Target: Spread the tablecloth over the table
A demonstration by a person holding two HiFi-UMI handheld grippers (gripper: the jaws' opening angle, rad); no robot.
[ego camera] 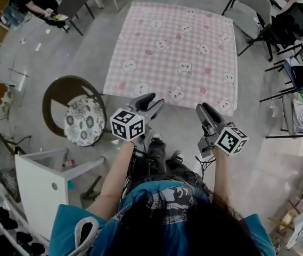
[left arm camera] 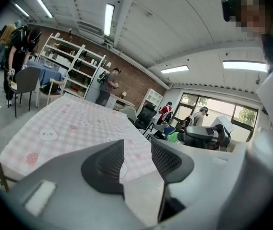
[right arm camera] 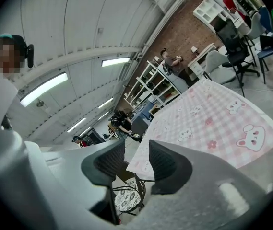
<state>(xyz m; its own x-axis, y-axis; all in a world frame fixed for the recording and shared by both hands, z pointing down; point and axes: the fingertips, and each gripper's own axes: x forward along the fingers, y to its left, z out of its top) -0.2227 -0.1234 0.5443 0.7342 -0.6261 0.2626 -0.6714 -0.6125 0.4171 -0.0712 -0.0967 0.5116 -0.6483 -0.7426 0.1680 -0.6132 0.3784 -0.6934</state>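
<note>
**Cloth down, both grippers empty**

Tablecloth [ego camera: 178, 52] lies flat over the table ahead, near edge hanging toward me. My left gripper [ego camera: 154, 101] and right gripper [ego camera: 203, 110] sit short of that edge, jaws apart, nothing between them. Cloth looks thin, soft and light, so it should slide and wrinkle easily. For tweaks I'd pinch the near corners at the hem.

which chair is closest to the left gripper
The round chair with the floral cushion, just left of the left gripper; the grey chair and others sit farther off.
</note>
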